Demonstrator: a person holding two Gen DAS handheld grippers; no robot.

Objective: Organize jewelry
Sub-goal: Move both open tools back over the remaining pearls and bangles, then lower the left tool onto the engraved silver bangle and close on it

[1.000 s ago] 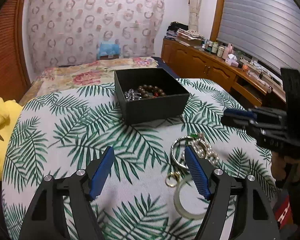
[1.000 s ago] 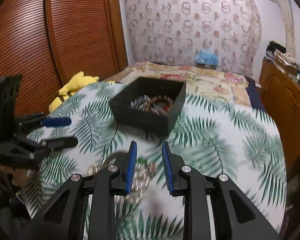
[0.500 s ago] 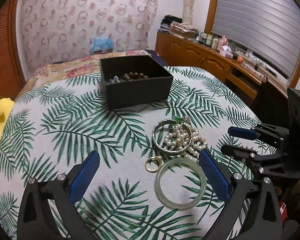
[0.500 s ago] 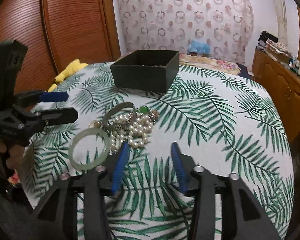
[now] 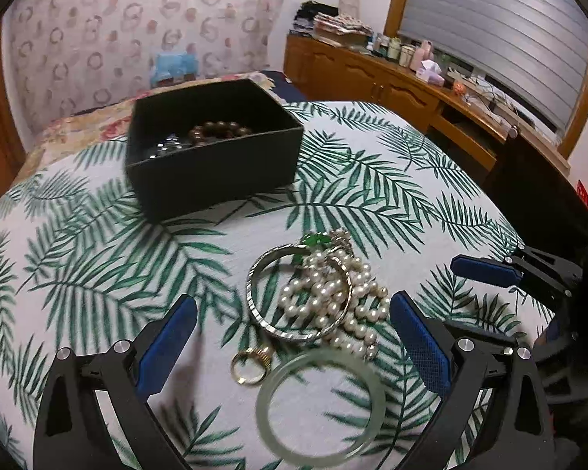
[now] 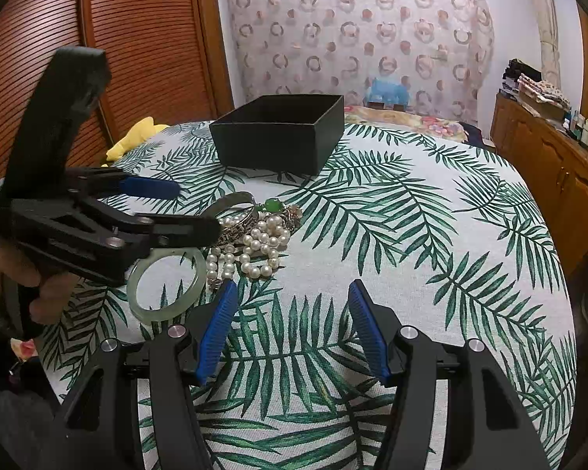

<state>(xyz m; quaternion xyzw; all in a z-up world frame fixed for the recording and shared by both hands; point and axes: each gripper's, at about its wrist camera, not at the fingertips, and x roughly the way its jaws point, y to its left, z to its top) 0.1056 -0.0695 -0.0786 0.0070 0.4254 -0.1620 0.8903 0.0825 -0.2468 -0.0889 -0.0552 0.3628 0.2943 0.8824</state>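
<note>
A pile of jewelry lies on the leaf-print tablecloth: a silver bangle (image 5: 256, 293), a pearl necklace (image 5: 333, 293) with a green stone (image 5: 315, 239), a gold ring (image 5: 250, 364) and a pale jade bangle (image 5: 319, 407). The pile also shows in the right wrist view: pearls (image 6: 256, 246), jade bangle (image 6: 166, 286). A black box (image 5: 215, 168) behind the pile holds a brown bead bracelet (image 5: 219, 131). My left gripper (image 5: 294, 340) is wide open and empty, its fingers either side of the pile. My right gripper (image 6: 292, 321) is open and empty, just right of the pile.
The round table (image 6: 431, 235) fills both views. A yellow soft toy (image 6: 137, 137) lies at its far left edge. A wooden sideboard (image 5: 392, 82) with bottles stands along the right wall. A bed (image 6: 403, 119) is behind the box.
Both grippers have opened wider. The left gripper has moved closer to the jewelry pile, which now lies between its fingers. The right gripper has pulled back from the pile.
</note>
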